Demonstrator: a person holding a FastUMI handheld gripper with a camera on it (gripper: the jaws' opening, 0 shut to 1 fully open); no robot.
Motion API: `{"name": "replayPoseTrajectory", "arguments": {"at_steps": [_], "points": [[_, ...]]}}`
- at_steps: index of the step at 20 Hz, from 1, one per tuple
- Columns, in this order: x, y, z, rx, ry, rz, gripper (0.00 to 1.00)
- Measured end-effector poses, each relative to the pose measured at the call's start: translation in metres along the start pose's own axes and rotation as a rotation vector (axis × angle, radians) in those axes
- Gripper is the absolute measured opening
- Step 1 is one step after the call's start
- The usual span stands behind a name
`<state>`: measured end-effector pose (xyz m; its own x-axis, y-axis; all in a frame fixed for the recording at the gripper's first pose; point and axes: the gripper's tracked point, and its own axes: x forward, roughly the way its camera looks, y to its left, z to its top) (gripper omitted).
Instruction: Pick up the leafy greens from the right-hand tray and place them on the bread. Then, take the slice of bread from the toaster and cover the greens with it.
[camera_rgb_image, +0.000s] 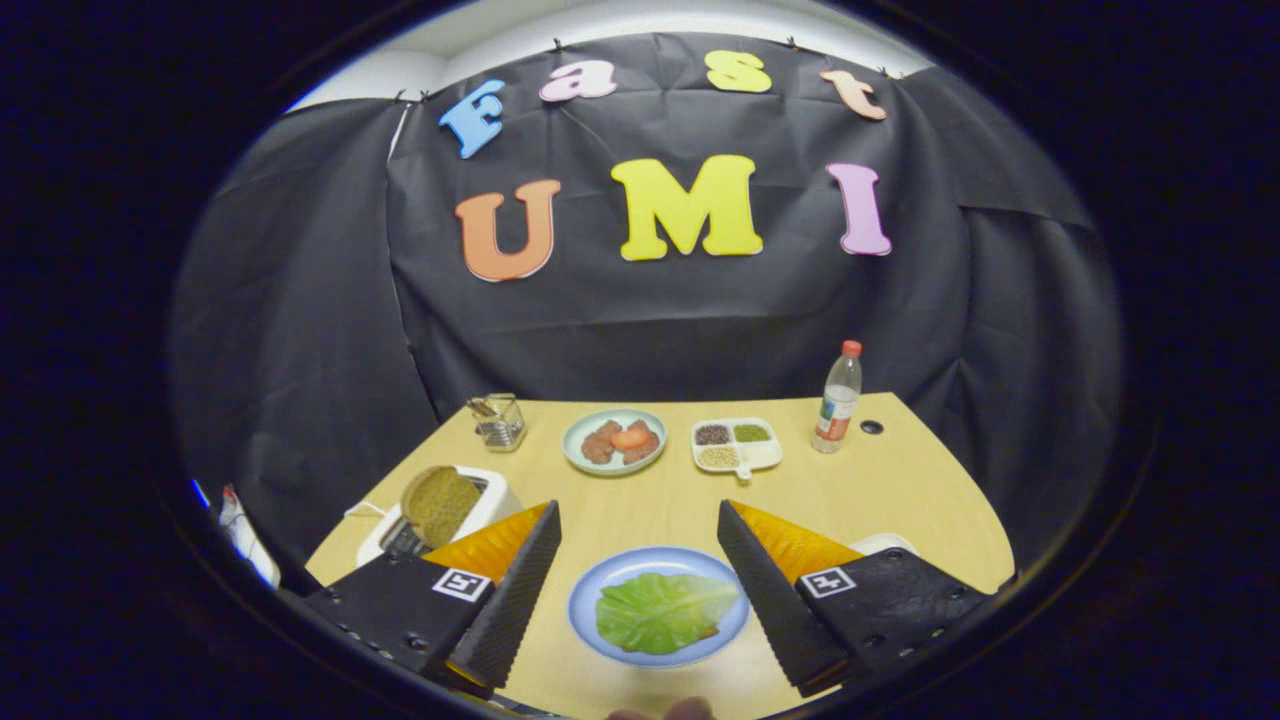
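Observation:
A blue plate (590, 615) lies on the wooden table between my fingers. On it a leafy green (660, 610) covers a slice of bread, of which only a brown edge (706, 633) peeks out. My gripper (640, 520) hovers above the plate, open, with nothing between its fingers. Left of the left finger stands a white toaster (495, 497) with a brown bread slice (440, 505) sticking up from its slot. A white tray's rim (885, 543) shows behind the right finger.
Further back on the table (900, 490) stand a pale plate (575, 440) with meat and tomato, a white divided dish (765, 455) of grains, a water bottle (838, 400) and a small glass holder (498, 420). A fingertip (660, 712) shows at the near edge.

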<state>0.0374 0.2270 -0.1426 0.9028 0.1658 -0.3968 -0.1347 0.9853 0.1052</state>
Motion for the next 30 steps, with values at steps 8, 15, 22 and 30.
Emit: {"name": "replayPoseTrajectory", "arguments": {"at_steps": [8, 15, 22, 30], "points": [[0.004, 0.13, 0.018, 0.018, 0.001, 0.077, 0.96], [0.051, 0.192, -0.03, -0.064, 0.062, 0.051, 0.96], [0.099, 0.187, -0.069, -0.134, 0.144, -0.03, 0.91], [0.116, 0.17, -0.078, -0.138, 0.186, -0.07, 0.36]]}}
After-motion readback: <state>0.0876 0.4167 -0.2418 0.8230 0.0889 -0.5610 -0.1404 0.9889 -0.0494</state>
